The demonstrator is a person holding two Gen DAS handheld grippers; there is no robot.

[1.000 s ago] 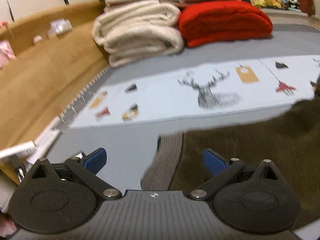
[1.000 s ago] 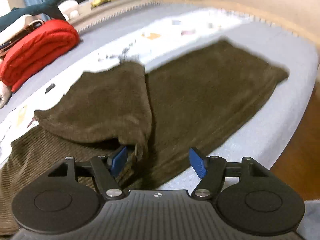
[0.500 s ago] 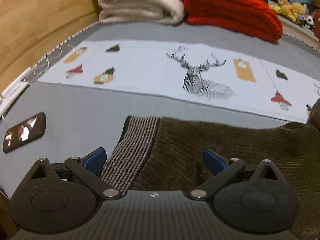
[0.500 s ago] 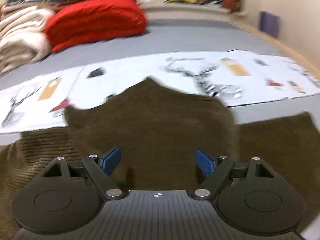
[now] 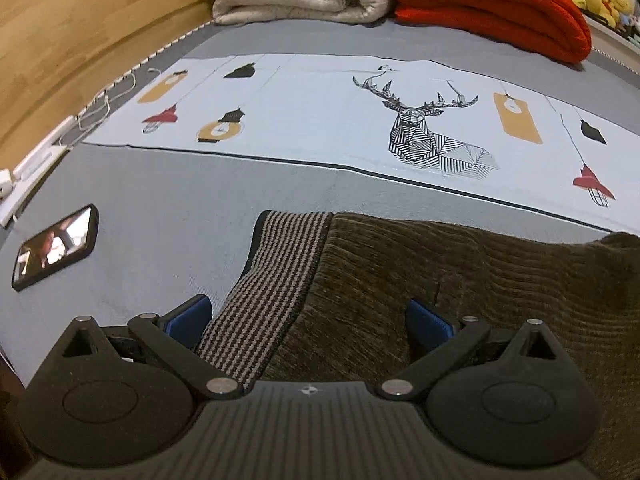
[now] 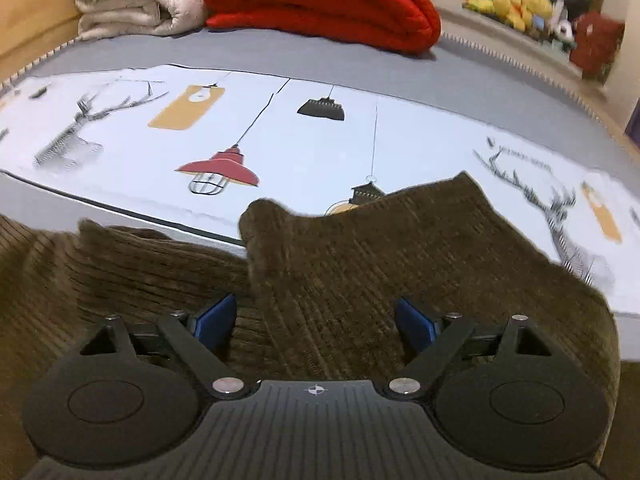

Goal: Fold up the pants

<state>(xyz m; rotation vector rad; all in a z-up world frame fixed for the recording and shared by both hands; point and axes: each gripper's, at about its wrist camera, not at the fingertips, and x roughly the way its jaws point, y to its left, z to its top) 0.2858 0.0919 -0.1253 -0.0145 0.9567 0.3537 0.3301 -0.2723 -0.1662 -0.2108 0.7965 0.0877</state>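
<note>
While soft brown ribbed pants (image 6: 360, 280) are lying on grey bed (image 5: 160, 208), my left tongs (image 5: 308, 320) are staying spread over striped waistband (image 5: 276, 280); my right tongs (image 6: 316, 320) are closing, pinching nothing yet.

1. The pants (image 5: 460, 280) are dark olive-brown, ribbed and fuzzy, kinda corduroy-looking, filling the lower right of the left wrist view.
2. The waistband (image 5: 276, 276), with thin black-and-grey stripes, sits at lower centre, lying flat.
3. In the right wrist view a leg (image 6: 380, 248) is doubled over the rest, lumpy, across the lower frame.

Pants (image 5: 460, 280) cut off at right
</note>
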